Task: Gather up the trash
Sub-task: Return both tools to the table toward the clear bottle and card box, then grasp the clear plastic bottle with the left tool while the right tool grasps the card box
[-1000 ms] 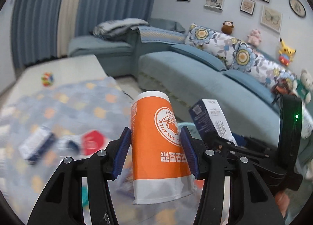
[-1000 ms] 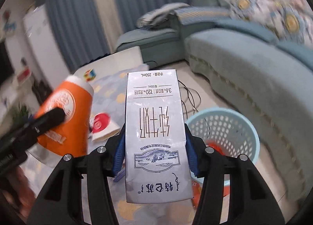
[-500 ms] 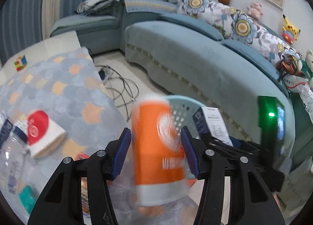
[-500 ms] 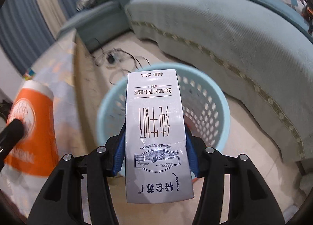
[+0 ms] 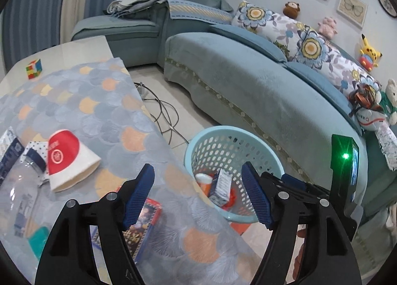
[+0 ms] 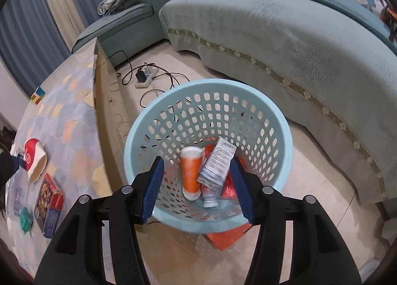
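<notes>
While the table (image 5: pixel 74 101) on the left kept its share of litter, both tools had just given up their loads: a second earlier the left gripper (image 5: pixel 198 194) had been clamped on the orange cup (image 6: pixel 190 172) and the right gripper (image 6: pixel 197 187) on the milk carton (image 6: pixel 217 163), and now each stood with its blue pads spread wide and nothing between them. Starting at the far left, a red-and-white paper cup (image 5: pixel 65 155) lay tipped on its side on the patterned cloth, a clear plastic bottle (image 5: pixel 17 193) beside it at the edge of view, and a colourful box (image 5: pixel 144 220) sat nearer the left tool, partly hidden behind its pad. Moving right, past the table edge, the pale blue basket (image 6: pixel 280 141) stood on the floor between table and sofa (image 5: pixel 273 101), and the right wrist view looked straight down into it. Inside, the orange cup lay on its side, white rim toward the far wall, and the milk carton leaned across it at a slant, grey-white with small print, touching the cup's right flank; something red (image 6: pixel 229 189) showed beneath them. So two pieces counted as binned, I'd judge, and the job was partly done, with the cup, bottle and box on the table likely next for collection.
</notes>
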Motion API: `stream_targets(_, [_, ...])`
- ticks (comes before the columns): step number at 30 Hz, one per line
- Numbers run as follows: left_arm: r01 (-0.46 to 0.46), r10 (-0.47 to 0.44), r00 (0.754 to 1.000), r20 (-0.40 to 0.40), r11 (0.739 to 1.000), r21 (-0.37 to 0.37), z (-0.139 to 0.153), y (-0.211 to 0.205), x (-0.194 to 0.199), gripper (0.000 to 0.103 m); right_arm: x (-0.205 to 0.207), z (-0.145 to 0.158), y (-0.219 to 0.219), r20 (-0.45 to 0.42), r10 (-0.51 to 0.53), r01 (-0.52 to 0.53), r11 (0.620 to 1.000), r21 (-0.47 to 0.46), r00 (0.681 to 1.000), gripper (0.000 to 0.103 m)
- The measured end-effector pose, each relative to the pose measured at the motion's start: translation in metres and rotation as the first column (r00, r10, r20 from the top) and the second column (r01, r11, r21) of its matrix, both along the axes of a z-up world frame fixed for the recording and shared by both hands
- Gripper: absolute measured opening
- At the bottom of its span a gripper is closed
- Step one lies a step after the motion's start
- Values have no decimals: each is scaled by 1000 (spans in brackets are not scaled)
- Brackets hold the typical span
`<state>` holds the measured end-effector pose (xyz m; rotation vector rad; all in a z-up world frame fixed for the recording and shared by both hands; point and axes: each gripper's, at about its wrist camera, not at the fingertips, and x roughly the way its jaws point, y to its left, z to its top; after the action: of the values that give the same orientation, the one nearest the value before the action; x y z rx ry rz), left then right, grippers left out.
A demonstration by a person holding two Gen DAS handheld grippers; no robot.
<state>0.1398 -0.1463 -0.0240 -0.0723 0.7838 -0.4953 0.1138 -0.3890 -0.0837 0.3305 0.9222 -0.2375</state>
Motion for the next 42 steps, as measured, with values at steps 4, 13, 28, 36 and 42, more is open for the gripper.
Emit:
stream_targets(4, [-12, 12, 999, 31, 1000, -13, 16, 17, -9, 71, -5, 17, 16, 31, 35, -35, 999, -13, 999, 52])
stream_targets(13, [-137, 143, 985, 101, 989, -63, 54, 117, -29, 71, -13, 65, 81, 130, 174, -171, 985, -36, 976, 52])
stream_targets(28, [-411, 410, 912, -15, 911, -37, 7, 251, -2, 71, -19, 22, 197, 41, 375, -374, 927, -29, 926, 59])
stream_targets(36, [-338, 344, 936, -78, 938, 77, -37, 231, 14, 74, 6, 1, 198, -24, 374, -370, 924, 100, 927, 74])
stream_targets(42, [-332, 350, 926, -142, 933, 138, -56, 225, 21, 72, 31, -8, 206, -59, 367, -353, 921, 166, 928, 76])
